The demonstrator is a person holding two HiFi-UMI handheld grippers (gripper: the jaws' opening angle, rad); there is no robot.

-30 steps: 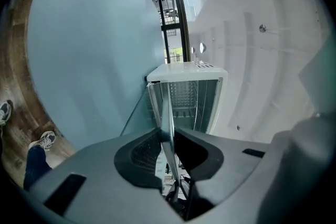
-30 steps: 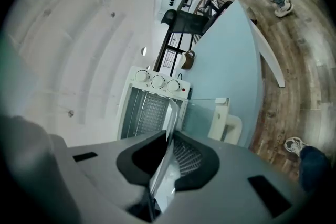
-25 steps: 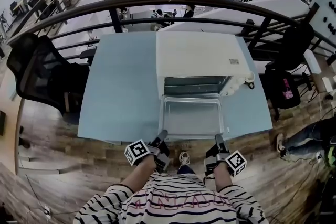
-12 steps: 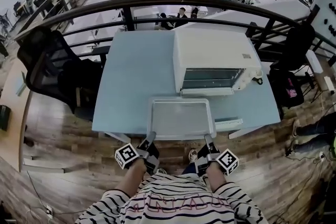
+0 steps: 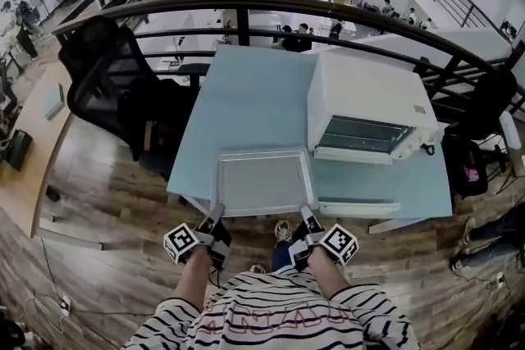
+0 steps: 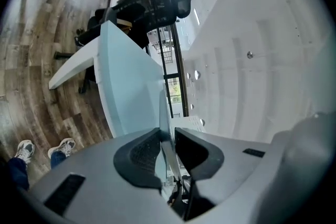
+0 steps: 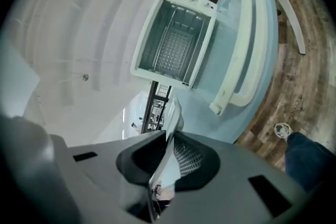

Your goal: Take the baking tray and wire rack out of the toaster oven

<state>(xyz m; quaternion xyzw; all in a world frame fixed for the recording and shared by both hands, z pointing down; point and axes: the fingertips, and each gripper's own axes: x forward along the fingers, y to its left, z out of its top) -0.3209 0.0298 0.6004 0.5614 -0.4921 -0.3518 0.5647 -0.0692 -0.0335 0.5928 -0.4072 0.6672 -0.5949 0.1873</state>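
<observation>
Table (image 5: 246, 102) is under the baking tray (image 5: 261, 180), clear of the toaster oven (image 5: 369, 98); your left gripper (image 5: 217, 215) and right gripper (image 5: 306, 213) each pinch its near rim. Thin grip: tilt or pull unevenly and it slips.

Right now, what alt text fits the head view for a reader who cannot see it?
A person in a striped top grips the near edge of a baking tray with the left gripper and right gripper, at the near side of a pale blue table. A white toaster oven stands at right, door open.
</observation>
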